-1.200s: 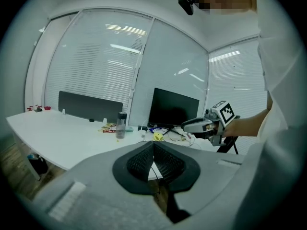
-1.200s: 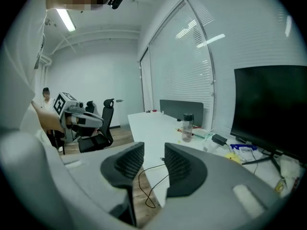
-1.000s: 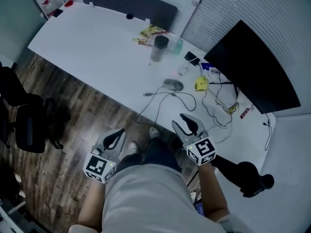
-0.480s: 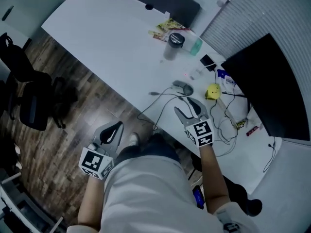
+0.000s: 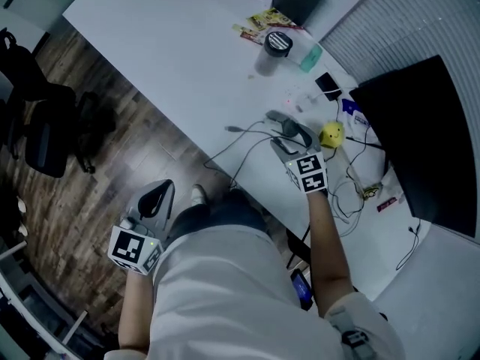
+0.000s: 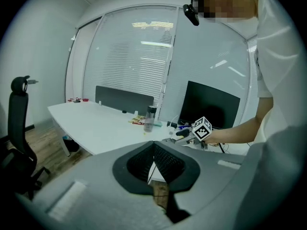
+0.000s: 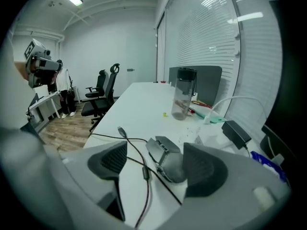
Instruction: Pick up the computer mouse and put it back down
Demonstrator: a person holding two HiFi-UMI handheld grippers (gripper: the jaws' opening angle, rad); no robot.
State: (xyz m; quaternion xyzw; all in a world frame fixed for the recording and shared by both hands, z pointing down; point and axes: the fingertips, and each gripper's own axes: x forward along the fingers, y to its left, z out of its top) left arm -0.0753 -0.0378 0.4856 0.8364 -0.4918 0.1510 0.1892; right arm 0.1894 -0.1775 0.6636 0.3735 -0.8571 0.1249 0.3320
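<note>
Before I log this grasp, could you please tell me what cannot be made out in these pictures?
- Right gripper view: the right side of the grey computer mouse hides behind a pad of the right tool, whose jaws are opening with the mouse between them; contact unclear.
- Head view: that tool covers most of the mouse.
- Head view: the small yellow object is too small to identify.
- Head view: print on the yellow packets is too small.

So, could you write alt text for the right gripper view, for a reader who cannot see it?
The right gripper is opening its jaws around a grey computer mouse on a white table, with a black cable crossing between them. A clear bottle stands behind.
</note>
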